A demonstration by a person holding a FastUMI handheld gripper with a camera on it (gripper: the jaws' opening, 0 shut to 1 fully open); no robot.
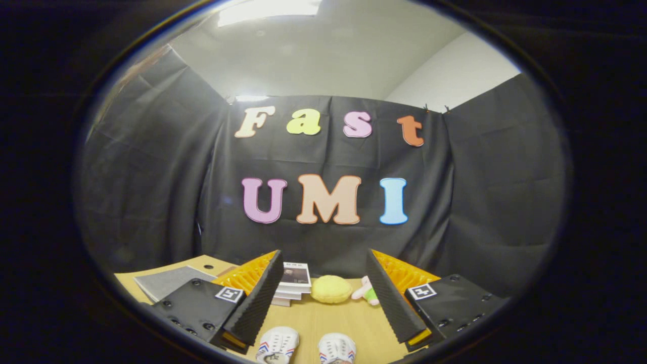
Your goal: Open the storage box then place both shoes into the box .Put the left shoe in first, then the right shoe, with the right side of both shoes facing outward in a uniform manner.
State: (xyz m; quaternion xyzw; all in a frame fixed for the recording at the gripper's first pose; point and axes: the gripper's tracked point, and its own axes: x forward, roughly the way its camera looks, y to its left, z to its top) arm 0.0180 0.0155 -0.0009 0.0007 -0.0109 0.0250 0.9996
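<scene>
Two white shoes with red and blue stripes lie on the wooden table, toes pointing away from me: the left shoe [277,344] and the right shoe [337,348], side by side just below the gap between my fingers. My gripper [324,275] is held above them and stands open, nothing between its fingers. The shoes' heels are cut off from sight.
Beyond the fingers, near the booth's cloth wall, sit a stack of books [294,283], a yellow plush toy [331,289] and a small pink and green toy [367,292]. A grey flat sheet [169,280] lies at the table's far left corner.
</scene>
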